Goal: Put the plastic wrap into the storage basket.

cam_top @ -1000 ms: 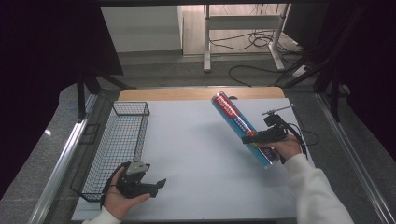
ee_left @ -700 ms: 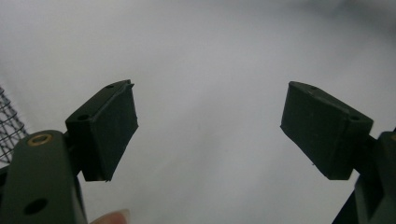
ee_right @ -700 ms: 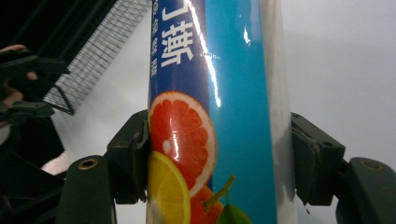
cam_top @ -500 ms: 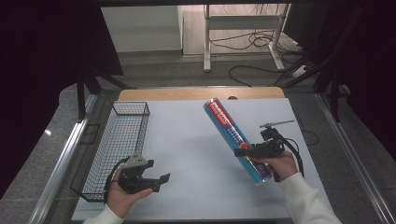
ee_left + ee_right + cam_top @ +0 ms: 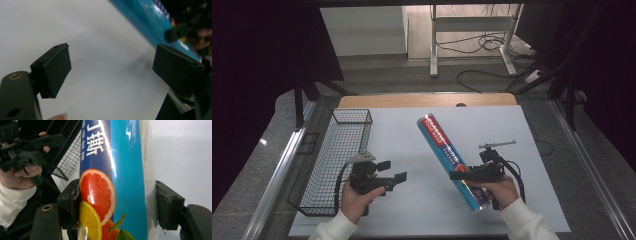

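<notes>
A long blue roll box with fruit pictures hangs tilted over the white table top, its far end higher and toward the middle. My right gripper is shut on its lower part; in the right gripper view both jaws press the box from either side. My left gripper is held low at the front left, next to the wire basket, and stands open with nothing between its pads. In the left gripper view the blue box passes across the upper right.
The black wire basket lies along the table's left edge. The white table top stretches between both hands. A wooden strip borders the far edge. Cables and a desk frame lie on the floor beyond.
My right gripper has carried the box left and toward the table's front, lifting its far end. My left gripper has shifted slightly right and turned toward the box, still open.
</notes>
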{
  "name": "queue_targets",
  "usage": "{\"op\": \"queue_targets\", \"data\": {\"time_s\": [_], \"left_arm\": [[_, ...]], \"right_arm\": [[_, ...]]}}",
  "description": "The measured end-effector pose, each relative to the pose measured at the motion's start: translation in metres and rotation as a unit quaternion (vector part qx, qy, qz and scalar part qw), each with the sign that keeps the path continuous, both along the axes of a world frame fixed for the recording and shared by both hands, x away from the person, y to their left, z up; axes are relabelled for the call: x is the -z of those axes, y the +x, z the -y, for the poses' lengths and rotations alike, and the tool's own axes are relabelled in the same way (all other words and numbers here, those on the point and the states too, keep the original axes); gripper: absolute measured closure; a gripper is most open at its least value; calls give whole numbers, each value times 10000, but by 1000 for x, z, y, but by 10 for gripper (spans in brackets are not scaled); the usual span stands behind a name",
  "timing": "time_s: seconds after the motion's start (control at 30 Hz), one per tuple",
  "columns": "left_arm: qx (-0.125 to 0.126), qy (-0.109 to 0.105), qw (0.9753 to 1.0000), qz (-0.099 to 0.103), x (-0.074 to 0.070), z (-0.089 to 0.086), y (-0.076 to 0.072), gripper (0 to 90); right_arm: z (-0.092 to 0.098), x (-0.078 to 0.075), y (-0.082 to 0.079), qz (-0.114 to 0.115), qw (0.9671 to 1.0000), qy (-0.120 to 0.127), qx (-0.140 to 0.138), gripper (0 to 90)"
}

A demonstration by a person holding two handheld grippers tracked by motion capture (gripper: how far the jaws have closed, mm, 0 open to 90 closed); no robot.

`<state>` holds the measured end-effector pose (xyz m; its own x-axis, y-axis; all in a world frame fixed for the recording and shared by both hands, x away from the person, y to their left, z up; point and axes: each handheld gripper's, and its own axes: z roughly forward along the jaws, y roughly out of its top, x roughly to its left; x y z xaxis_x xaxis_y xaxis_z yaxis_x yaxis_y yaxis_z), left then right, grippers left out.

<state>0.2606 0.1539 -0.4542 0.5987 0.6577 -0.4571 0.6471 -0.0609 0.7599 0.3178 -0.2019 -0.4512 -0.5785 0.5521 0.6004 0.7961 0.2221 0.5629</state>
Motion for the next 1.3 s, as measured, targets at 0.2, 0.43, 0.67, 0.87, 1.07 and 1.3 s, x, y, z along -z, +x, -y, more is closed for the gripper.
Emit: {"op": "queue_targets", "data": {"time_s": [0.2, 0.43, 0.67, 0.87, 1.07, 1.3], "left_arm": [[120, -481, 9986, -178, 3, 15, 15, 100], [343, -1156, 9915, -489, 11, 32, 33, 80], [580, -1759, 9794, -802, 19, 44, 45, 70], [654, -1890, 9750, -967, 23, 55, 48, 134], [570, -2093, 9688, -1198, 28, 48, 50, 238], [616, -2264, 9649, -1177, 24, 42, 49, 297]], "right_arm": [[-11, 1, -7, -21, 9999, 84, -135, 327], [-24, 3, -14, -7, 9996, 223, -195, 327], [-35, 6, -19, 50, 9992, 371, -171, 327], [-54, 8, -24, 202, 9983, 382, -386, 327], [-57, 13, -24, 253, 9980, 409, -398, 325], [-63, 18, -26, 366, 9969, 488, -489, 311]]}}
